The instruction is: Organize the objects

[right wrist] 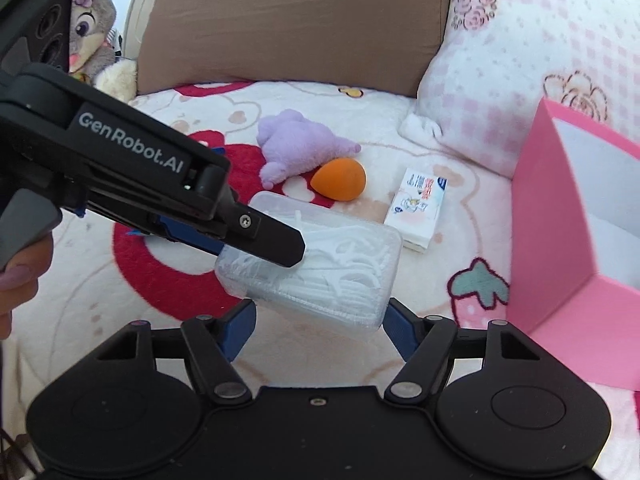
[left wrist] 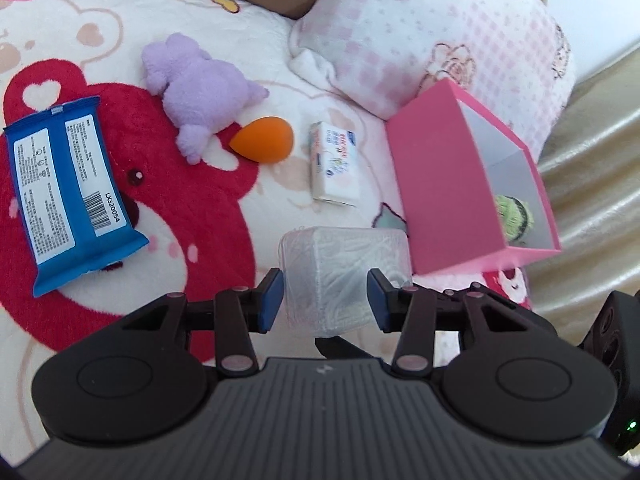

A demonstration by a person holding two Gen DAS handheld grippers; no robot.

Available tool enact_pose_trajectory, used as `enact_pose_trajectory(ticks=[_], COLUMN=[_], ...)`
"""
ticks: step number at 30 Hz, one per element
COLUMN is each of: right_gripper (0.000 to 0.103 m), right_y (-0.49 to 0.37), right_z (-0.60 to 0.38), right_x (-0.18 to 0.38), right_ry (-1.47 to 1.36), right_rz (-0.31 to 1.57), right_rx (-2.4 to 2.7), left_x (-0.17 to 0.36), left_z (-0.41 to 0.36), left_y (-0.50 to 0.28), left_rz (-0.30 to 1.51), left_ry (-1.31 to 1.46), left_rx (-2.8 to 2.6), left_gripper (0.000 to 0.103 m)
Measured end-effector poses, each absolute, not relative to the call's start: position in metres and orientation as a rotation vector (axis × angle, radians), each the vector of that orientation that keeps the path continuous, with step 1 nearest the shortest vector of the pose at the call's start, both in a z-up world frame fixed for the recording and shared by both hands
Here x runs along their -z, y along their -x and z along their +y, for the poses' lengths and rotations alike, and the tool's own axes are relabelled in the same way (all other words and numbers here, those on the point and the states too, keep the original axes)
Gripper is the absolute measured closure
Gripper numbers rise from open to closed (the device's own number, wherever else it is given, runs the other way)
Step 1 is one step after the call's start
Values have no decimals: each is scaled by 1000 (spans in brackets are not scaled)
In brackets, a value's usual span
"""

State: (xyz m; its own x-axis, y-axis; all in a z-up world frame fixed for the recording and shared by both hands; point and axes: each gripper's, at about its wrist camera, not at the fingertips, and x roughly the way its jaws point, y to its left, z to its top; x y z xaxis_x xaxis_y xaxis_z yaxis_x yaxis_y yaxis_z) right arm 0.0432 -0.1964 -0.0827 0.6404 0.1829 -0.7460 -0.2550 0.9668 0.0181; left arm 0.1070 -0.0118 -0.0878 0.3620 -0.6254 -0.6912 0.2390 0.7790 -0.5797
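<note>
We hold the floss box in both grippers, left and right clamped; pink bin lies rightward.

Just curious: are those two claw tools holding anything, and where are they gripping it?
Both hold the clear box: the left gripper across its narrow sides, the right gripper by its near end.

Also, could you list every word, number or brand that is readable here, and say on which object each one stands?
"GenRobot.AI": on the side of the left gripper, seen from the right wrist.
"LX32005A" (last character uncertain): beside the barcode on the blue packet.
Small print on the blue packet's white labels: too small to read.
Printing on the small white tissue pack: blurred, unreadable.
</note>
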Motion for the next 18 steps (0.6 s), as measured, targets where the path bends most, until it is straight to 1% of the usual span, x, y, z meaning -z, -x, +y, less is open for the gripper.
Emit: enact_pose_trajectory(ticks=[3, 9, 18], right_gripper=[28, 28, 28], right_y=[-36, -23, -1], right_z=[-194, -184, -187], right_x=[75, 62, 33], right_ry=[101, 142, 118], right_rz=[848, 863, 867], right_rx=[-255, -231, -255], left_x=[77, 60, 26], left_z=[-18, -20, -30], left_y=[-99, -84, -63], left_rz=[1073, 1082, 1095], left_ry=[355, 319, 252], left_rx=[580, 576, 597], left_gripper=[57, 56, 56])
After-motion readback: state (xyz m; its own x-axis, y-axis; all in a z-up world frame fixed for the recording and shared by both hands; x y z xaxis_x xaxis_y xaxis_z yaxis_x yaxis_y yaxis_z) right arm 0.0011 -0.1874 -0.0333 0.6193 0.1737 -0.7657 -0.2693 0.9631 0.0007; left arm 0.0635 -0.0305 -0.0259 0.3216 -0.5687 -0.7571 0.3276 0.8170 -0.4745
